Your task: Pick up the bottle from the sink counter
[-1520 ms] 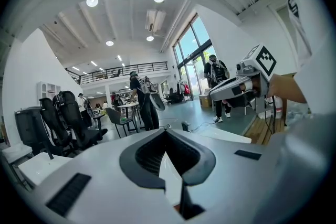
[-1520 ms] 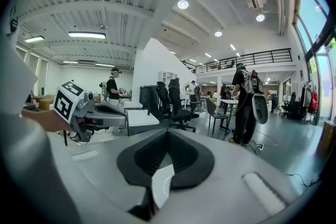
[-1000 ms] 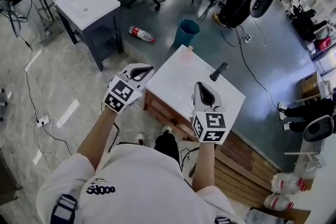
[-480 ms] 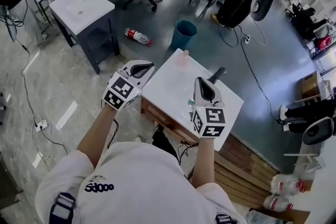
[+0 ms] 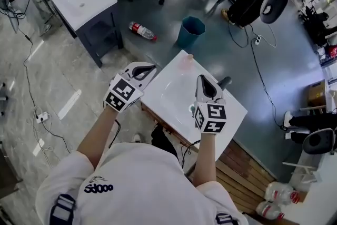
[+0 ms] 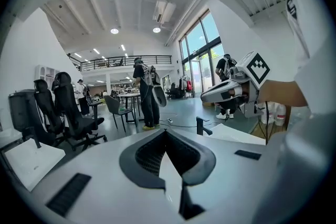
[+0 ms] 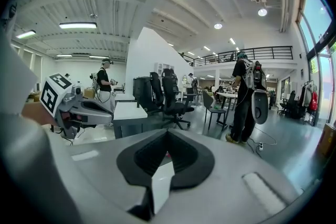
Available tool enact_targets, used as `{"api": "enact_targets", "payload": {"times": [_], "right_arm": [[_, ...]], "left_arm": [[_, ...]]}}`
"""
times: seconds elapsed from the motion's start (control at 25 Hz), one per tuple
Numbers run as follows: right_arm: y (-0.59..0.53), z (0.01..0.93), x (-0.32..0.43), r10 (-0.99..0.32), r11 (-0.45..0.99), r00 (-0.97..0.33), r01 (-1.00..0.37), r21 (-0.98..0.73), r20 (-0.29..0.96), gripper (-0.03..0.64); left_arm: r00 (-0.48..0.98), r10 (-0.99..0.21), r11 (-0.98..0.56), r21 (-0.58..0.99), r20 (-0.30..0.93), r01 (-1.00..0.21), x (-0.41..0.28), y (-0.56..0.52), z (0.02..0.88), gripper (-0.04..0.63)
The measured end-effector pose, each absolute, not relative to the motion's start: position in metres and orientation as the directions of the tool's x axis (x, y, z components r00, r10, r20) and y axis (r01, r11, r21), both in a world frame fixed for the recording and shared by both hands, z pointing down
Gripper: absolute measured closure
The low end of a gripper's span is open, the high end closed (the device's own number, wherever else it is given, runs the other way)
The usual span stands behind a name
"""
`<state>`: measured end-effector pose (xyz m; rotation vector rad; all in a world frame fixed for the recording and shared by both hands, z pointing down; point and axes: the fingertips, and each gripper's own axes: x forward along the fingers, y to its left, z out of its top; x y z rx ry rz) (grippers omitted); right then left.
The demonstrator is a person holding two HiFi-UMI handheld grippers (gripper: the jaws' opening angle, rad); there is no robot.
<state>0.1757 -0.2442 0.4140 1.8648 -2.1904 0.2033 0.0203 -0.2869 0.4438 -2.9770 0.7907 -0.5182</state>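
Observation:
A white sink counter [image 5: 231,108] with a basin and a dark faucet [image 5: 224,81] stands in front of me in the head view. A small pale pinkish bottle-like object [image 5: 186,58] stands at its far corner. My left gripper [image 5: 149,67] hovers at the counter's left edge, shut and empty. My right gripper [image 5: 203,79] hangs over the basin, also shut with nothing in it. In the left gripper view the black pads [image 6: 157,152] meet, and the right gripper [image 6: 227,89] shows beyond them. In the right gripper view the pads [image 7: 157,157] are together too.
A red-labelled bottle [image 5: 142,30] lies on the floor near a blue bin [image 5: 189,32]. A second white-topped counter [image 5: 84,0] stands at the far left. Office chairs, floor cables [image 5: 31,97], wooden slats [image 5: 242,166] and bottles [image 5: 279,200] surround the spot. Other people stand in the hall.
The counter has come slightly closer, and the right gripper now sits over the basin rather than at its near edge. Both grippers stay shut and empty.

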Motion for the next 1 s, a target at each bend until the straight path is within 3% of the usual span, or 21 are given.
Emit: {"api": "enact_targets", "payload": {"times": [0.24,1.0], "right_arm": [[-0.286,0.446,0.186,-0.916,0.225,-0.202,-0.974,0.028,0.345,0.604],[-0.376,0.557,0.219,-0.843,0.269,-0.279,-0.959,-0.089,0.460,0.474]], "left_arm": [[0.799,-0.488,-0.865,-0.068,0.353,-0.498,0.030,-0.312,0.466,0.589],[0.740,-0.487,-0.835,0.002,0.464,-0.550,0.044,-0.367,0.526,0.589]]}}
